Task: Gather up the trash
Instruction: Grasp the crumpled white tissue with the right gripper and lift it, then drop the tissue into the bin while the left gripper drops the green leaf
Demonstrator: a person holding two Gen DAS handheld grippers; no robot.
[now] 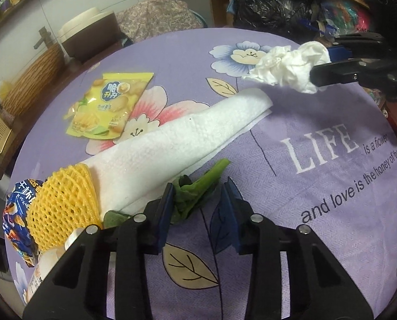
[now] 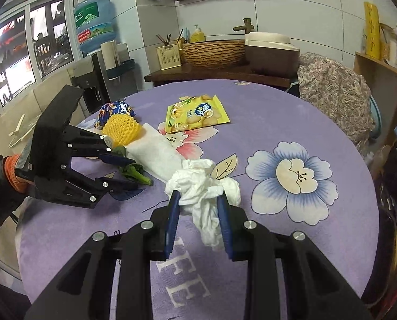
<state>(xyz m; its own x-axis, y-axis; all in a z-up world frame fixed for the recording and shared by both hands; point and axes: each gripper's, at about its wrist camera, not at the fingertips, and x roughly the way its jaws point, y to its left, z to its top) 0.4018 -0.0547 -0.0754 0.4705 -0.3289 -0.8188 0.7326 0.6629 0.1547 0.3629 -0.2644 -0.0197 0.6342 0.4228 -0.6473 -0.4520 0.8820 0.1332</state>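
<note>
Risk lies at the left tongs [image 1: 197, 208], apart around the limp green vegetable leaf [image 1: 195, 189] on the purple-clothed worktop [image 1: 318, 213], which may slip out, while the right tongs [image 2: 198, 222] clamp the crumpled white tissue [image 2: 206, 186].

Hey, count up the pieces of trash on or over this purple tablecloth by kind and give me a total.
Snack bags: 2, yellow snack bag, blue snack bag
Paper: 2, crumpled tissue, flat paper towel
Foam fruit net: 1
Green vegetable scrap: 1
Total: 6
</note>
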